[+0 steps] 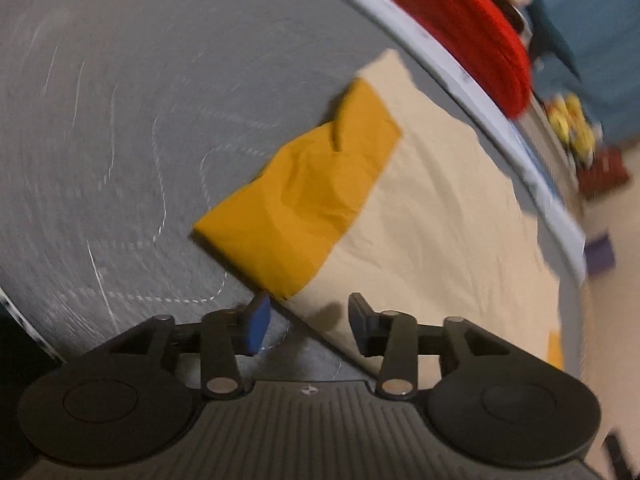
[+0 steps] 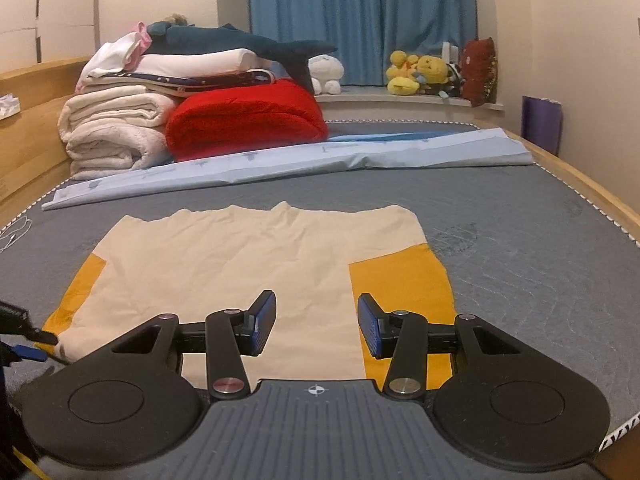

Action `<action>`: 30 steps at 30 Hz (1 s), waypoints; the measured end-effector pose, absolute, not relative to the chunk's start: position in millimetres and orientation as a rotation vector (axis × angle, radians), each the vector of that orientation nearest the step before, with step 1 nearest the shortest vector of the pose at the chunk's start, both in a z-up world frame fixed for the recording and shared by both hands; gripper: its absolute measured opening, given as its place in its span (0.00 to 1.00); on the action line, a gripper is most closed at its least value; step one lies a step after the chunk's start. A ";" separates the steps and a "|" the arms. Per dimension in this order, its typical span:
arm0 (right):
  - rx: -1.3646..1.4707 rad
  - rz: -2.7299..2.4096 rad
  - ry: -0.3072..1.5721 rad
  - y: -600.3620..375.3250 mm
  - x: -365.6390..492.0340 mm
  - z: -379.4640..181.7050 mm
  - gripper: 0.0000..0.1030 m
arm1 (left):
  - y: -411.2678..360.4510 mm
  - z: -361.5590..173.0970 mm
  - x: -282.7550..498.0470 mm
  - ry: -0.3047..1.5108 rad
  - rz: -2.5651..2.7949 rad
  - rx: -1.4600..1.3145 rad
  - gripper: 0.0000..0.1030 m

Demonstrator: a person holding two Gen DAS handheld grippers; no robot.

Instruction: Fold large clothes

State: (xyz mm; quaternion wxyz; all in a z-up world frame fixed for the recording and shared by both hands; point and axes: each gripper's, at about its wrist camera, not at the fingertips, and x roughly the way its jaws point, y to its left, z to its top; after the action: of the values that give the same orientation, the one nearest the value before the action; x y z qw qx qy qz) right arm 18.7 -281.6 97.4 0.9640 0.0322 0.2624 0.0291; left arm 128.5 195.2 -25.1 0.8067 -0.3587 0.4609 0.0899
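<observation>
A cream shirt with mustard-yellow sleeves lies flat on the grey mattress. Its right sleeve is folded in over the body. In the left wrist view the shirt lies to the right and its left sleeve sticks out onto the mattress. My left gripper is open and empty just above the sleeve's near corner; it also shows at the left edge of the right wrist view. My right gripper is open and empty over the shirt's near edge.
A folded light-blue sheet lies across the mattress behind the shirt. Beyond it are a red blanket, stacked white towels and plush toys. A wooden bed frame borders the mattress.
</observation>
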 end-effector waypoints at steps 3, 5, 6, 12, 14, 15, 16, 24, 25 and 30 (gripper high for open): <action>0.055 0.071 0.537 -281.3 18.6 97.2 0.46 | 201.3 -43.2 131.3 0.981 0.239 -0.863 0.53; 0.052 0.076 0.540 -281.5 18.2 96.8 0.46 | 202.0 -48.8 133.2 0.947 0.245 -0.884 0.55; 0.053 0.078 0.541 -282.1 18.5 96.7 0.46 | 201.3 -49.0 136.1 0.932 0.246 -0.881 0.56; 0.083 0.079 0.548 -288.5 21.2 97.2 0.46 | 200.6 -56.1 152.9 0.854 0.257 -0.914 0.57; 0.088 0.075 0.553 -290.6 21.3 96.2 0.46 | 199.3 -57.4 159.1 0.826 0.262 -0.919 0.57; 0.088 0.074 0.557 -291.1 21.8 95.7 0.46 | 198.3 -59.1 160.9 0.813 0.265 -0.923 0.57; 0.087 0.074 0.560 -292.1 22.0 95.3 0.46 | 197.4 -60.5 162.5 0.799 0.269 -0.930 0.57; 0.059 0.088 0.590 -282.0 25.0 90.1 0.46 | 190.0 -53.6 184.6 0.782 0.264 -0.905 0.22; 0.057 0.093 0.591 -279.4 25.9 89.9 0.46 | 187.7 -45.8 186.9 0.795 0.262 -0.872 0.19; 0.070 0.117 0.596 -261.1 34.4 90.3 0.42 | 183.7 7.5 184.1 0.763 0.210 -0.771 0.16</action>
State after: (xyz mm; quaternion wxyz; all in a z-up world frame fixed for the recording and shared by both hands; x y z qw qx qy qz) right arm 34.4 -261.1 90.3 0.9536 0.0344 0.2934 0.0577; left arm 184.1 183.7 7.5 0.8512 -0.3664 0.3624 0.0998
